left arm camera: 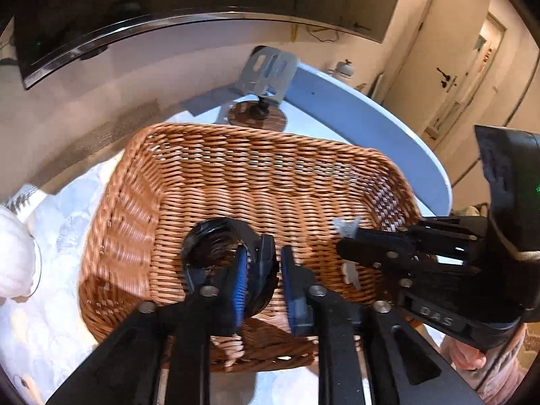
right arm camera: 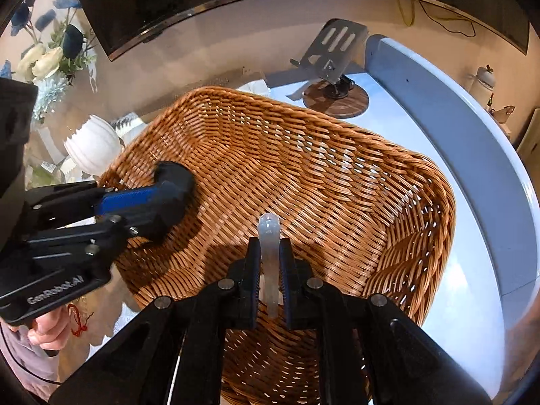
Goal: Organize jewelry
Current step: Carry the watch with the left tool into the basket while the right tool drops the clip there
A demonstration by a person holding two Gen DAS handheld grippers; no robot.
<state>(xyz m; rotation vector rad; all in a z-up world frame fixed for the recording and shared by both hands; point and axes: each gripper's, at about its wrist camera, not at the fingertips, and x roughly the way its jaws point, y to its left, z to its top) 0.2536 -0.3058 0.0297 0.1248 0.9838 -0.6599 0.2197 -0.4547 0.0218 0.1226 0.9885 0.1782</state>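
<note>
A brown wicker basket (left arm camera: 270, 182) stands on the pale table; it also fills the right wrist view (right arm camera: 320, 182). My left gripper (left arm camera: 261, 263) hangs over the basket with its jaws apart. A black bangle (left arm camera: 219, 233) sits against its left pad, falling or resting inside the basket. In the right wrist view the same gripper (right arm camera: 168, 199) shows at the left with the black bangle (right arm camera: 175, 175) by its tip. My right gripper (right arm camera: 270, 253) is shut on a translucent white bangle (right arm camera: 269, 236) and holds it above the basket. It shows in the left wrist view (left arm camera: 347, 236) with the bangle (left arm camera: 346, 227).
A metal phone stand (right arm camera: 332, 50) on a round wooden base (right arm camera: 337, 99) stands behind the basket. A white ribbed vase (right arm camera: 92, 146) and flowers (right arm camera: 47, 57) stand at the left. The table has a raised blue rim (right arm camera: 472, 141). A dark screen (left arm camera: 135, 10) hangs behind.
</note>
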